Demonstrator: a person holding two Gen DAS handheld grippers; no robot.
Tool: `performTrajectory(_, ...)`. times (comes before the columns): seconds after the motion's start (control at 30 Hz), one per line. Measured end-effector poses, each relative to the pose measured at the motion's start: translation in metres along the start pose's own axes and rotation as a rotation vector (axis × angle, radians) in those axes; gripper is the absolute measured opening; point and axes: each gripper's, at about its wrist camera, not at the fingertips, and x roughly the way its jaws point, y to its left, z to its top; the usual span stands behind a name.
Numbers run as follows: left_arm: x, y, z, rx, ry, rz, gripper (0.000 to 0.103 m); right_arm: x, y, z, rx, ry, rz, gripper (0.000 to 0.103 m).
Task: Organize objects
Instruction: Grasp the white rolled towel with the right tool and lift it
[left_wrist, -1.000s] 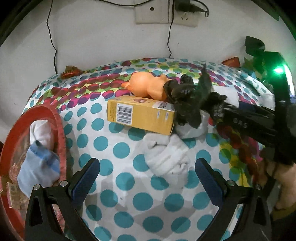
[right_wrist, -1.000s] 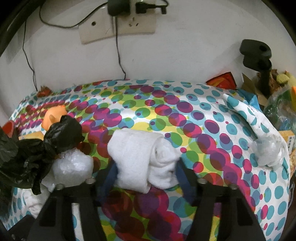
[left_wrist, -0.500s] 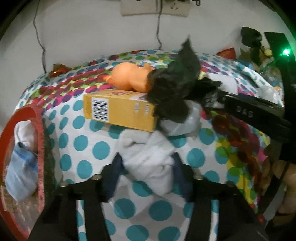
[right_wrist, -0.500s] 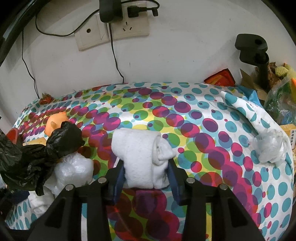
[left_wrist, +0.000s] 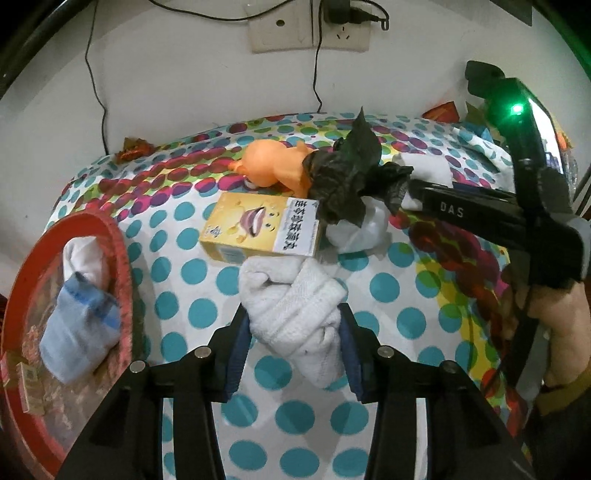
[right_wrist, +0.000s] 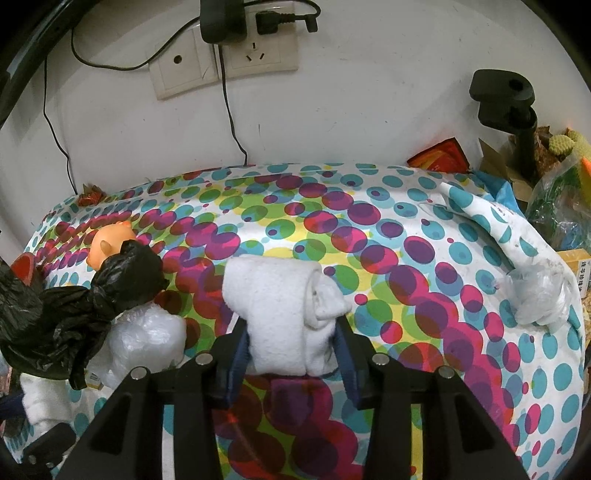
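Observation:
In the left wrist view a bundled white sock (left_wrist: 291, 302) lies on the dotted cloth just in front of a yellow box (left_wrist: 262, 229). My left gripper (left_wrist: 293, 325) has its jaws closing on this sock, and both pads press its sides. In the right wrist view my right gripper (right_wrist: 291, 332) is shut on a rolled white sock (right_wrist: 273, 295) in the middle of the cloth. A person's hand (left_wrist: 554, 325) holds the right gripper's handle at the right of the left wrist view.
An orange pig toy (left_wrist: 273, 166), a crumpled black bag (left_wrist: 347, 173) and a clear plastic wad (left_wrist: 362, 229) crowd behind the box. A red basket (left_wrist: 118, 251) at left holds a blue sock (left_wrist: 77, 332). Another clear bag (right_wrist: 535, 295) and a black clamp stand (right_wrist: 509, 103) sit at right.
My left gripper went from wide open to shut around the white sock and moved up to it. The right gripper tightened slightly on its roll and stayed in place.

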Motion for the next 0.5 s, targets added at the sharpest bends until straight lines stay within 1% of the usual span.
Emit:
performTrajectory(0.27,-0.025,0.009,-0.012,0.005,-0.015,-0.019,0.042,0.000,0.000,0.000,-0.002,0.000,-0.002,0.043)
performTrajectory(0.5,-0.046,0.017,-0.024,0.030,-0.032,0.012,0.042,0.000,0.001,0.000,-0.006,0.001,-0.009,0.043)
